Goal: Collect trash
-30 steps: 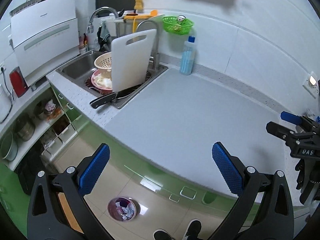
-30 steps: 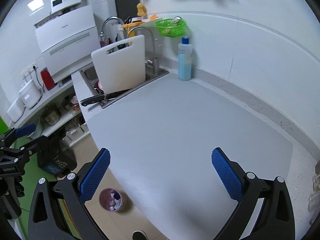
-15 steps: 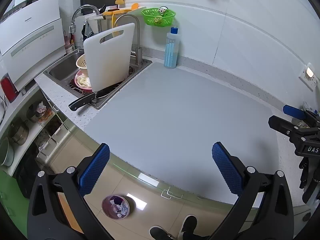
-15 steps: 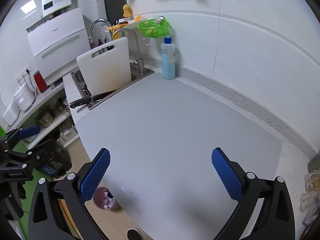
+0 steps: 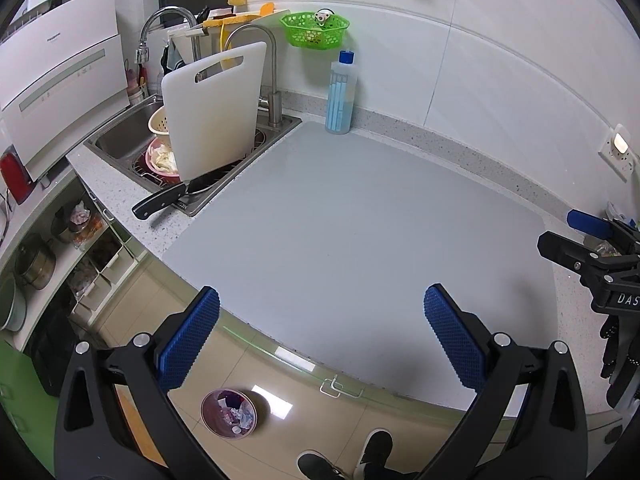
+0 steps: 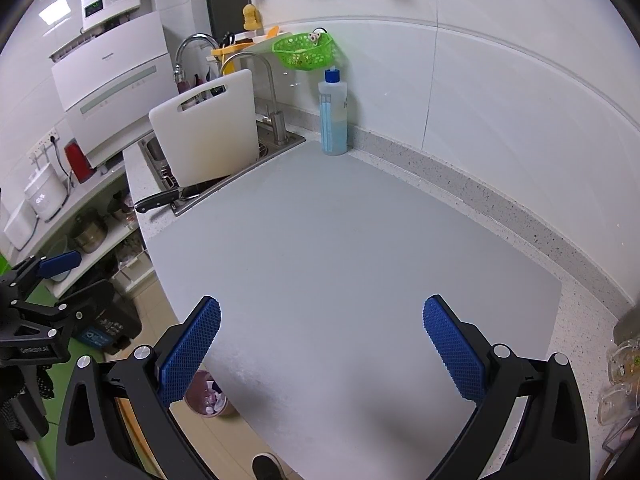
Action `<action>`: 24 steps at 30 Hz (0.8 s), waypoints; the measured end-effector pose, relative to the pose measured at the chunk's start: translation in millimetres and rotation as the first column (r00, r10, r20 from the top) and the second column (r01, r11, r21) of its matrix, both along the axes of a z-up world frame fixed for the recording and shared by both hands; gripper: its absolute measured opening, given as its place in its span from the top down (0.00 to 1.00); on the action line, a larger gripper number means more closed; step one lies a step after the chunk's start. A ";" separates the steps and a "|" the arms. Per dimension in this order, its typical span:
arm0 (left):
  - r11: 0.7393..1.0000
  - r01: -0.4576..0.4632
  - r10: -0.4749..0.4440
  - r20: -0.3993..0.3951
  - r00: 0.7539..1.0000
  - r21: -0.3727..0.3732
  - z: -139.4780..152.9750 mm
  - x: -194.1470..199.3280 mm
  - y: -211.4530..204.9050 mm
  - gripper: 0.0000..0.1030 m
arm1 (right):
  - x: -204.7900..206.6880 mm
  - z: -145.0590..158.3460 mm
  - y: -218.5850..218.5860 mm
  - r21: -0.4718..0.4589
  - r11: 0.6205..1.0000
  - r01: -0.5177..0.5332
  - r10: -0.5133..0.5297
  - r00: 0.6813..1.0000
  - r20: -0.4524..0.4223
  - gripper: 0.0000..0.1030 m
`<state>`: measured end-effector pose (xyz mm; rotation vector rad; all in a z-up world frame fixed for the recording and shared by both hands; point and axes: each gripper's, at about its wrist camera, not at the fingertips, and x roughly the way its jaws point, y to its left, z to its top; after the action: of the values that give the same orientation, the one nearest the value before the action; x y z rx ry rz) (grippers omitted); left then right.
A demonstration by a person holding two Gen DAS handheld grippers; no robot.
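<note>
- Two handheld grippers with black arms and blue textured pads hover over the pale grey rectangular counter mat (image 5: 360,216), which serves as the landmark below.
- Left gripper (image 5: 320,340) hangs above the mat's front edge, its jaws spread wide with nothing between them.
- Right gripper (image 6: 320,344) hangs over the mat's near half, jaws likewise spread wide and empty.
- Small round pinkish trash bin (image 5: 229,413) holding crumpled scraps stands on the tiled floor below the mat's front edge, in front of the counter; the right wrist view shows it partly hidden behind the left pad.
- White plastic cutting board with a handle slot (image 5: 214,110) stands tilted in the steel sink (image 5: 120,136) off the mat's far left corner.
- Black-handled kitchen knife (image 5: 160,203) lies on the sink rim, just beside the mat's left edge.
- Clear bottle of blue liquid with a blue cap (image 5: 340,94) stands upright at the mat's far edge, against the wall.
- Green plastic basket (image 5: 314,30) hangs on the wall above that bottle.
- Dark shoes (image 5: 344,458) of a person show on the floor below the mat's front edge.
</note>
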<state>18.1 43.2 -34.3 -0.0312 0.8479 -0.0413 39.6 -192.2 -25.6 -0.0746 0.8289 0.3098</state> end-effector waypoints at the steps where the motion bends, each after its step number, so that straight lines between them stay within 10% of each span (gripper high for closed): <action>1: 1.000 -0.001 0.001 0.000 1.000 0.001 0.0 0.5 0.4 0.03 | -0.1 -0.3 -0.1 0.001 1.000 -0.001 0.001 1.000 -0.001 0.06; 24: 1.000 0.003 -0.003 0.032 0.999 0.004 7.9 -6.6 -0.9 0.03 | -4.0 5.4 -5.6 0.019 1.000 0.004 -0.005 1.000 0.021 0.06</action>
<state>11.5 42.3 -26.4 -0.0258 0.8158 -0.0428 35.7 -197.8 -20.3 -0.0585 0.8049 0.3122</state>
